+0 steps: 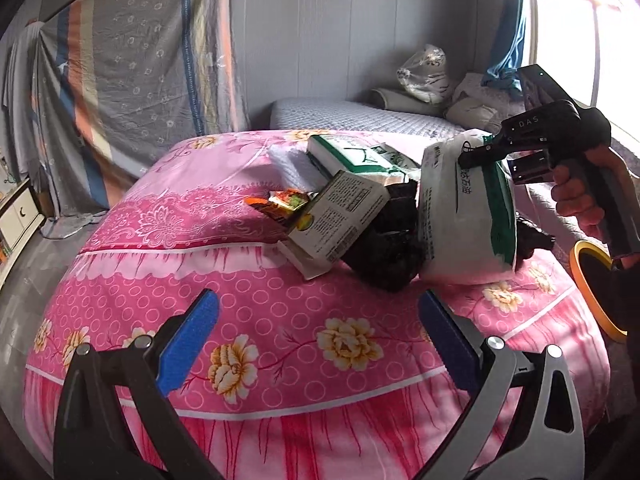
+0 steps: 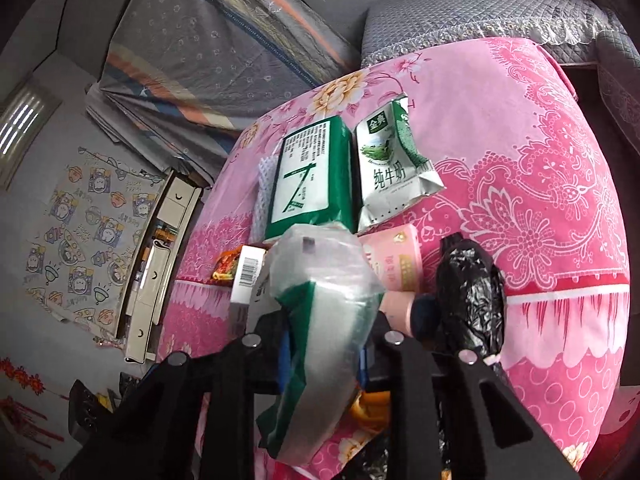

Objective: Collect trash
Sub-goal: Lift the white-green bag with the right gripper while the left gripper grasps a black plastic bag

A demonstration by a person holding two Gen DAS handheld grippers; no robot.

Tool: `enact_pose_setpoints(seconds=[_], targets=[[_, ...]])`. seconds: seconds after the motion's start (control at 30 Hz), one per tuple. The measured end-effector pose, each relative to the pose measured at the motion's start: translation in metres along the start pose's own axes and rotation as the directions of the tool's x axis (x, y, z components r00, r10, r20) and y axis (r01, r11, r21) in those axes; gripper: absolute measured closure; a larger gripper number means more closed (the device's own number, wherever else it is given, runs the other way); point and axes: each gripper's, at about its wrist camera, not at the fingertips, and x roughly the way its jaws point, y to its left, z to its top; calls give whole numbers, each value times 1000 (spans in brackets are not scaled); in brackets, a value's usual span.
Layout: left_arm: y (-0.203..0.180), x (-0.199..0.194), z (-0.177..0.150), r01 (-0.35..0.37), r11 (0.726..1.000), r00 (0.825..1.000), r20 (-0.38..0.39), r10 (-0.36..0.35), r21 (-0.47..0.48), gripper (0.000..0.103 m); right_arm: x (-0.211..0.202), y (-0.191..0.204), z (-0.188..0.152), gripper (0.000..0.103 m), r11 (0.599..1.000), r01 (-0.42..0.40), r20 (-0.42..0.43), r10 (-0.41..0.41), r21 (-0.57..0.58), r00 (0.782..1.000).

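Trash lies on a table under a pink flowered cloth (image 1: 256, 304). My right gripper (image 1: 478, 156) is shut on a white and green plastic bag (image 1: 464, 216), which stands upright on the cloth; in the right wrist view the bag (image 2: 324, 320) sits between the fingers. A black plastic bag (image 1: 384, 256) lies beside it, also in the right wrist view (image 2: 468, 296). Near it are a white printed box (image 1: 340, 216), a green and white carton (image 1: 348, 156), a flattened milk pouch (image 2: 392, 168) and a snack wrapper (image 1: 284, 202). My left gripper (image 1: 316, 344) is open and empty, in front of the pile.
A grey quilted bed (image 1: 360, 114) with pillows and a bagged bundle (image 1: 426, 72) stands behind the table. A striped sheet (image 1: 132, 76) hangs at the left. A white drawer cabinet (image 2: 156, 264) stands by the left wall. A pink box (image 2: 396, 260) lies by the black bag.
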Motion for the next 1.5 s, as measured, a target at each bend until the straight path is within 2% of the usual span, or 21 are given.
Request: enact_pose_setpoints(seconds=[0.1,0.17,0.27,0.4,0.5,0.57,0.7,0.77,0.93,1.17,1.23,1.27,1.3,1.37,1.43,1.47,1.5], targets=[[-11,-2,2,55,998,998,13,-56,30,7,-24,10,-9,81,998,-48,32,49,-30,998],[-21,0,4,91,994,996,8,-91,54,8,-45,16,-13,81,998,-49,74,52,-40,996],[-39,1,7,137,987,990,13,-139,90,7,-83,17,-18,81,999,21,160,-13,-47,987],[-74,4,15,201,967,979,7,-205,160,7,-137,-2,-33,81,996,85,259,-78,-15,963],[-104,13,23,239,950,970,-5,-243,203,7,-172,-20,-49,81,992,125,302,-128,29,945],[-123,21,30,290,931,956,-27,-291,222,7,-193,-35,-63,81,990,123,319,-137,63,938],[-157,43,39,343,910,939,-81,-333,234,7,-218,-55,-93,81,985,146,342,-170,95,924],[-172,55,42,354,906,935,-104,-339,234,7,-226,-64,-109,81,984,141,344,-170,108,924],[-191,87,45,328,915,940,-172,-293,235,8,-237,-75,-139,81,985,125,347,-159,118,924],[-210,113,48,279,921,950,-221,-222,272,9,-245,-79,-158,81,987,108,365,-144,118,920],[-211,121,49,275,922,947,-239,-213,271,18,-246,-80,-161,81,988,98,369,-136,121,919],[-211,126,49,274,924,945,-256,-206,267,29,-248,-81,-162,81,988,95,372,-134,120,918],[-210,130,50,277,926,940,-271,-206,257,33,-249,-81,-163,81,988,96,376,-134,120,917],[-210,134,52,267,928,944,-263,-198,261,36,-251,-81,-166,81,988,97,381,-137,120,914],[-213,137,53,260,926,946,-265,-187,273,52,-252,-83,-167,81,988,93,382,-135,126,914],[-214,139,53,257,927,944,-276,-181,275,75,-252,-84,-168,81,987,92,380,-135,129,915],[-213,142,53,263,926,939,-292,-181,271,87,-252,-85,-169,81,987,92,379,-136,133,915]])
